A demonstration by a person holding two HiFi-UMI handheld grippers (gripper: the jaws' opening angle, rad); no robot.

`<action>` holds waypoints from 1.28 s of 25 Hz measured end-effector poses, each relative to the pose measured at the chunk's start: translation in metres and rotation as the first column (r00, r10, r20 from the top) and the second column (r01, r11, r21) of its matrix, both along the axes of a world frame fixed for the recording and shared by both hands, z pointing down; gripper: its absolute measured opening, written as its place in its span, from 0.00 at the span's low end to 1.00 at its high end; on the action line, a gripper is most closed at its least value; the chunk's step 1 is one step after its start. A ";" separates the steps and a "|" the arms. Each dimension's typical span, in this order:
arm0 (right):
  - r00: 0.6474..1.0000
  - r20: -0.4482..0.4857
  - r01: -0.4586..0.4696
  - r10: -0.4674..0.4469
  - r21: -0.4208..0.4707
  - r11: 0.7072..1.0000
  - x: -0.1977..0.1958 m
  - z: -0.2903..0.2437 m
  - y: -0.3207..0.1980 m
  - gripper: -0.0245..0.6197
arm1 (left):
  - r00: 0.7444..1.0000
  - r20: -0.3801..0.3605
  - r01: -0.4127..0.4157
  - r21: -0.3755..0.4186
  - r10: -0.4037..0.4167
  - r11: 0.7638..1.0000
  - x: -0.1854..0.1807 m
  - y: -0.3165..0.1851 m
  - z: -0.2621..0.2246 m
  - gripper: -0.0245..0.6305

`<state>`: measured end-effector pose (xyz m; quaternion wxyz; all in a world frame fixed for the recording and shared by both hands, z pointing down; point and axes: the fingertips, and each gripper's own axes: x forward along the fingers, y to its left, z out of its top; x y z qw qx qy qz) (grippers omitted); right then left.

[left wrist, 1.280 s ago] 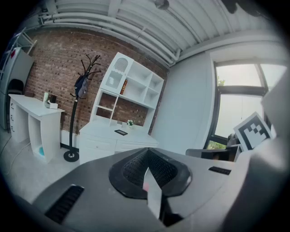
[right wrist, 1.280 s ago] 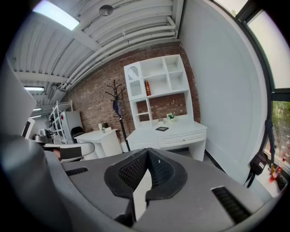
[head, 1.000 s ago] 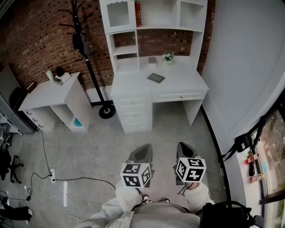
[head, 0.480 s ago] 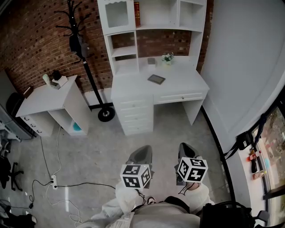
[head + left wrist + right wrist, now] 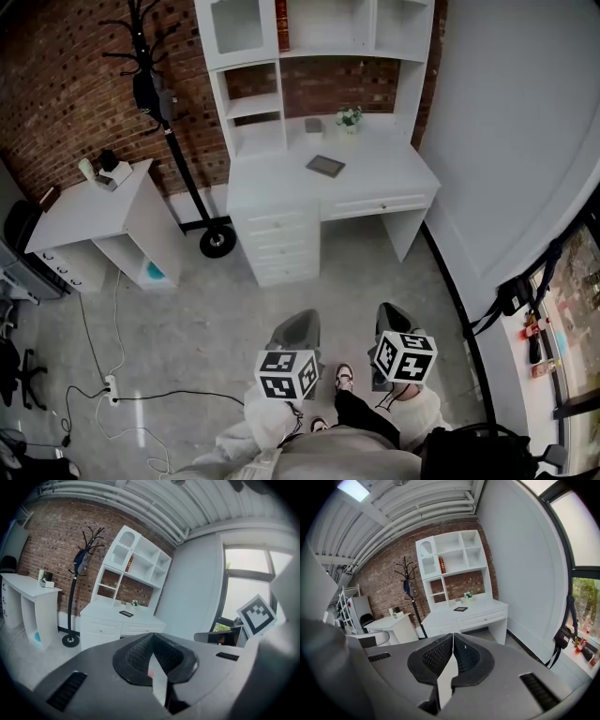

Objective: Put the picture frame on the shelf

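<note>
On the desk [image 5: 394,167] the picture frame [image 5: 325,166] lies flat, long axis askew; left gripper [image 5: 151,651] and right gripper [image 5: 453,649] are closed empty.

picture frame [image 5: 325,166] on desk [image 5: 375,173], under shelf [image 5: 309,37]

head view looks steeply down; both gripper views face the distant desk [image 5: 384,161].
</note>
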<state>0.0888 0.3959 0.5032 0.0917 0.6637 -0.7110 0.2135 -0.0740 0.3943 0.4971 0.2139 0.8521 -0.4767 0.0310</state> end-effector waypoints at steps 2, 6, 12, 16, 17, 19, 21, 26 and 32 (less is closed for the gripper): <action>1.000 0.012 0.012 -0.012 -0.006 1.000 -0.001 0.005 -0.012 0.08 | 1.000 0.009 0.010 0.001 -0.011 1.000 0.000 -0.008 0.003 0.05; 0.998 0.016 0.060 -0.059 -0.013 0.998 -0.010 0.009 -0.041 0.08 | 0.999 0.022 0.047 -0.005 -0.047 0.999 -0.008 -0.033 0.006 0.05; 0.994 0.008 0.106 -0.106 -0.013 0.994 -0.010 0.006 -0.093 0.08 | 0.996 0.019 0.090 -0.009 -0.090 0.996 -0.008 -0.079 0.003 0.05; 0.994 0.009 0.111 -0.111 -0.006 0.994 0.004 0.003 -0.128 0.08 | 0.996 0.021 0.091 -0.004 -0.091 0.996 0.006 -0.111 0.001 0.05; 0.994 0.010 0.110 -0.110 -0.006 0.994 0.008 0.003 -0.137 0.08 | 0.996 0.022 0.091 -0.003 -0.091 0.996 0.010 -0.119 0.000 0.05; 0.994 0.014 0.106 -0.106 -0.009 0.994 0.018 0.003 -0.153 0.08 | 0.996 0.024 0.089 -0.001 -0.089 0.996 0.019 -0.136 -0.002 0.05; 0.995 0.017 0.101 -0.100 -0.011 0.995 0.028 0.004 -0.168 0.08 | 0.996 0.026 0.083 0.005 -0.083 0.997 0.029 -0.153 -0.004 0.05; 0.995 0.022 0.095 -0.095 -0.010 0.995 0.050 0.003 -0.208 0.08 | 0.996 0.024 0.083 -0.001 -0.083 0.997 0.046 -0.196 -0.005 0.05; 0.996 0.030 0.091 -0.090 -0.026 0.996 0.073 0.010 -0.249 0.08 | 0.995 0.031 0.091 0.001 -0.091 0.996 0.063 -0.238 -0.004 0.05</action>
